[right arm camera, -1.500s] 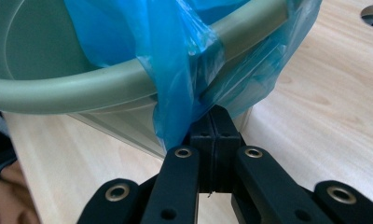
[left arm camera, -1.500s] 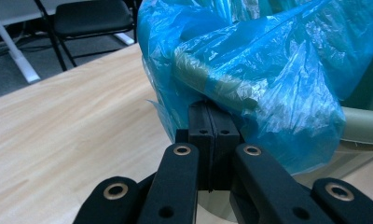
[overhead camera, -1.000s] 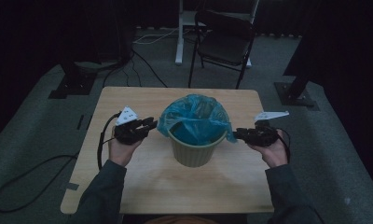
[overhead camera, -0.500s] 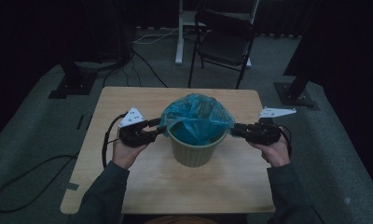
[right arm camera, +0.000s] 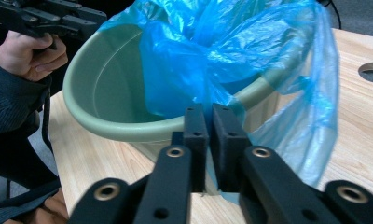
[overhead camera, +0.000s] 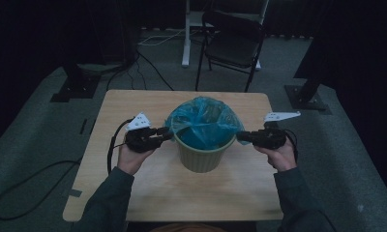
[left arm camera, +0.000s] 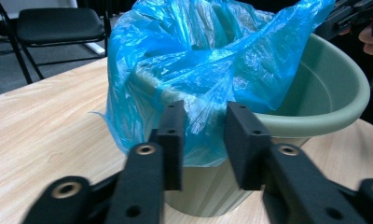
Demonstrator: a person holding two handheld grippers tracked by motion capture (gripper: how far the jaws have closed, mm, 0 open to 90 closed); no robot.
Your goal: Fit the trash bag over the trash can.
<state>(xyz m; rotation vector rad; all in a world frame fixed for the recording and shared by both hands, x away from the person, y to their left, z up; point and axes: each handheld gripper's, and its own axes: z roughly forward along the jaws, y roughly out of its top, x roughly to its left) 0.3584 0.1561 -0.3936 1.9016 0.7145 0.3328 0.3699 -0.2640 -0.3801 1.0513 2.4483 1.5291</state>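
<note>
Green bin is sitting mid-table, with the blue bag bunched in its mouth and draping over the rim on both sides.

Key relation: the bag edge is lying inboard of each gripper, left gripper at the bin's left rim and right gripper at its right rim, so the bin is sitting squarely between them. Both hands are about equally near. The rim line is running left-right between the tips, so any spreading pull would be going outward along that axis.

Right gripper: jaws have just been closing and are now together, pinching a fold of bag film at the near-right rim.

Left gripper: jaws have just been closing too, but are standing apart; film is hanging between the pads and isn't clamped yet.

Pose: both forearms are coming in low from the near edge, grippers pointing roughly level and inward at rim height, wrists mirroring each other.

My read: the left needs to finish closing on the film before any pull, or the bag will be sliding toward the right.
</note>
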